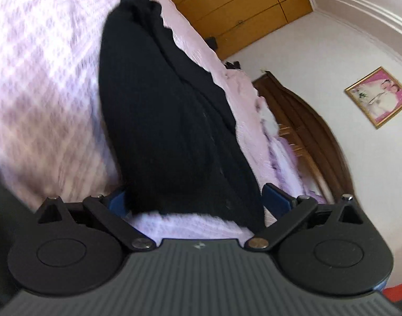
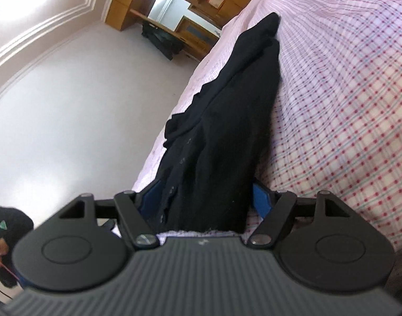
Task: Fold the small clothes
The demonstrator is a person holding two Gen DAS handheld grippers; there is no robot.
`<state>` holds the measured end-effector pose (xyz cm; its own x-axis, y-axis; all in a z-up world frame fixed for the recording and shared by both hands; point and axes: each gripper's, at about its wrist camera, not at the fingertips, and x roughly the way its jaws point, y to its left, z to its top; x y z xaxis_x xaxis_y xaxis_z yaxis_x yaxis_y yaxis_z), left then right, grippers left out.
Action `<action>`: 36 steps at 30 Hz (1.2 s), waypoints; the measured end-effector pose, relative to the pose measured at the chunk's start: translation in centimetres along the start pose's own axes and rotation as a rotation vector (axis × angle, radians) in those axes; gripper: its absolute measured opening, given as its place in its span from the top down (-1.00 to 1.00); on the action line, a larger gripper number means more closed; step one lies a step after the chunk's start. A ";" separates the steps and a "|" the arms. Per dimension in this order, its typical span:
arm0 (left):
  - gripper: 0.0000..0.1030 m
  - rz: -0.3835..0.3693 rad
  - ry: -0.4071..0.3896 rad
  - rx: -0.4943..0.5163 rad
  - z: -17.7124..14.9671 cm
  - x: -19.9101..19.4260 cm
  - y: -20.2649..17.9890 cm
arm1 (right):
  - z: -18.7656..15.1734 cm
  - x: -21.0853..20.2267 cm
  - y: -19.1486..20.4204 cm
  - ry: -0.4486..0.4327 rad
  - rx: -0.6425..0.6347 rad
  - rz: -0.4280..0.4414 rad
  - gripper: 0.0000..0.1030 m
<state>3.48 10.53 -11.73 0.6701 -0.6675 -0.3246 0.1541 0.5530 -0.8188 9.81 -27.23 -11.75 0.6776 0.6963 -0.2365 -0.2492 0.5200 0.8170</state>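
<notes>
Pink-checked cotton bedsheet [image 2: 346,105] fills the foreground, where the left gripper [image 1: 194,200] and right gripper [image 2: 205,197] stand spread wide, the black ribbed knit garment [image 1: 169,121] lying between their blue pads. Whether they press it, I cannot tell. Bunched into a long ridge, the garment looks barely folded; beyond stand wooden wardrobes [image 1: 240,8].
</notes>
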 end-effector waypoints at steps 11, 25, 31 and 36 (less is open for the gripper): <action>-0.77 0.062 -0.210 -0.023 1.7 0.1 0.3 | -0.1 -0.3 -1.3 -0.035 0.067 0.010 0.11; -0.64 0.034 -0.177 -0.083 -1.7 -0.8 0.5 | -1.1 -0.2 -1.3 -0.080 0.068 -0.014 0.19; -0.31 0.073 -0.184 -0.111 -2.7 -2.0 1.1 | -1.7 0.0 -0.8 -0.094 0.068 -0.032 0.19; 0.41 0.089 -0.174 -0.124 -2.7 -2.0 1.6 | -2.1 0.9 -1.3 -0.035 0.160 0.052 0.23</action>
<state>0.47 11.43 -13.68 0.7936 -0.5171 -0.3204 0.0059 0.5332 -0.8460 9.24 -26.25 -14.15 0.6910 0.7013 -0.1754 -0.1731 0.3961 0.9017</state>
